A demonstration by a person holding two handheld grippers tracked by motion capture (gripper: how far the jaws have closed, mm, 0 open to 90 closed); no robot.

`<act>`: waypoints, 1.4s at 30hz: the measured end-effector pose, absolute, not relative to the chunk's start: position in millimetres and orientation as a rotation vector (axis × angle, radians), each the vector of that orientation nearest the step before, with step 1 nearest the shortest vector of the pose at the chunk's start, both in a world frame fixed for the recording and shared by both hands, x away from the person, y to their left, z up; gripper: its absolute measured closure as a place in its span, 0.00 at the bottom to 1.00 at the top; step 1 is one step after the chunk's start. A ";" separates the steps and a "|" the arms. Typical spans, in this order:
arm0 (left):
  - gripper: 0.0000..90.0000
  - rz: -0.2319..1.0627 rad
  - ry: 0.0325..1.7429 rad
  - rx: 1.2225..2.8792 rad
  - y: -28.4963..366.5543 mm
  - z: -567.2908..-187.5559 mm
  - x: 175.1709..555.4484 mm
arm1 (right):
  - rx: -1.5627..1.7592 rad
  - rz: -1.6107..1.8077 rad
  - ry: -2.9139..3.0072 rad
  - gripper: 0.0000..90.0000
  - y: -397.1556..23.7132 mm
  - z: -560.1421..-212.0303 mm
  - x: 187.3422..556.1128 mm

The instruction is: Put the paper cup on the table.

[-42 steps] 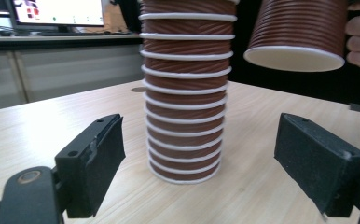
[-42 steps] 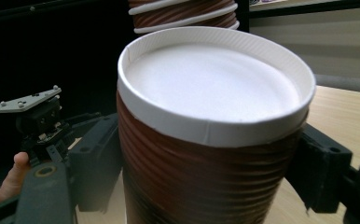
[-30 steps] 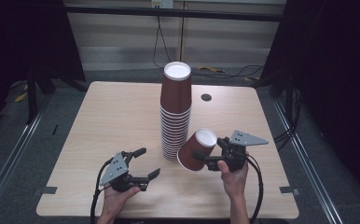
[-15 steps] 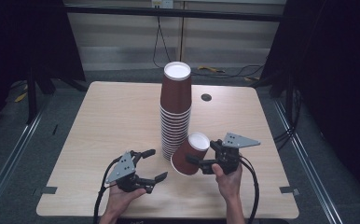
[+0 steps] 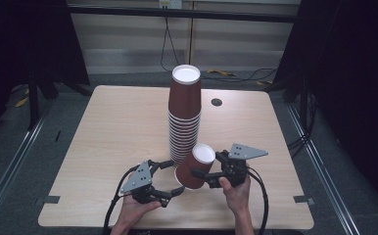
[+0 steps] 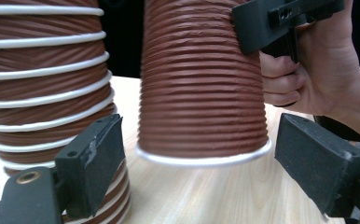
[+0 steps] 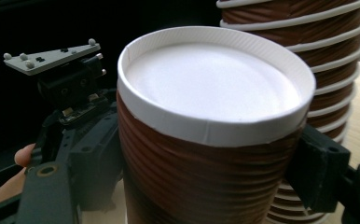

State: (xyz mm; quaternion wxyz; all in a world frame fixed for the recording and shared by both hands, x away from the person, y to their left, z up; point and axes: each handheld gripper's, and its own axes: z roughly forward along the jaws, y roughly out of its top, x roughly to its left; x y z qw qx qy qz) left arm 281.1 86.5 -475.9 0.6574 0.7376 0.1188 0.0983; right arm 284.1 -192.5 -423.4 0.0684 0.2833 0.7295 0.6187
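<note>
A tall stack of ribbed brown paper cups (image 5: 184, 117) stands upside down mid-table. One more brown cup (image 5: 194, 169), white base up and tilted, hangs just above the table in front of the stack, with my right gripper (image 5: 207, 165) shut on its sides (image 7: 211, 116). My left gripper (image 5: 175, 177) is open. In the left gripper view its jaws flank that cup's rim (image 6: 201, 93) with a gap on each side, and the stack (image 6: 43, 93) is right beside the left jaw. The right gripper (image 6: 285, 23) and its hand hold the cup higher up.
The wooden table (image 5: 108, 127) has a small round black hole (image 5: 216, 102) behind the stack. Its front edge lies just under both hands. Metal rails and cables run along the floor on both sides and behind.
The right gripper has brought the cup down and to the left, closer to the table. The left gripper has shifted right, so its open jaws now flank the cup's rim.
</note>
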 end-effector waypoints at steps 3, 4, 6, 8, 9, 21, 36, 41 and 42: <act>0.17 0.210 0.270 1.685 84.9 -477.0 282.7 | 0.848 1.867 2.215 0.24 -187.9 -424.5 285.2; 0.17 0.202 0.265 1.685 84.2 -477.6 284.1 | 0.846 1.872 2.217 0.24 -186.7 -424.7 285.5; 0.17 0.204 0.270 1.689 83.1 -477.8 284.5 | 0.847 1.877 2.211 0.24 -185.1 -424.8 285.9; 0.16 0.203 0.272 1.683 82.2 -477.7 284.9 | 0.844 1.889 2.208 0.24 -185.3 -424.6 286.4; 0.15 0.203 0.275 1.683 82.1 -477.4 284.9 | 0.840 1.894 2.206 0.24 -184.9 -424.6 286.5; 0.08 0.195 0.273 1.693 72.5 -476.4 288.4 | 0.788 1.899 2.251 0.25 -171.6 -423.5 288.2; 0.12 0.190 0.262 1.706 69.9 -475.2 290.3 | 0.778 1.917 2.260 0.22 -167.6 -425.0 287.4; 0.14 0.202 0.254 1.722 70.1 -475.3 290.7 | 0.771 1.919 2.263 0.21 -167.4 -426.0 288.5; 0.14 0.202 0.258 1.720 69.9 -475.4 290.6 | 0.768 1.921 2.263 0.21 -167.6 -426.4 288.9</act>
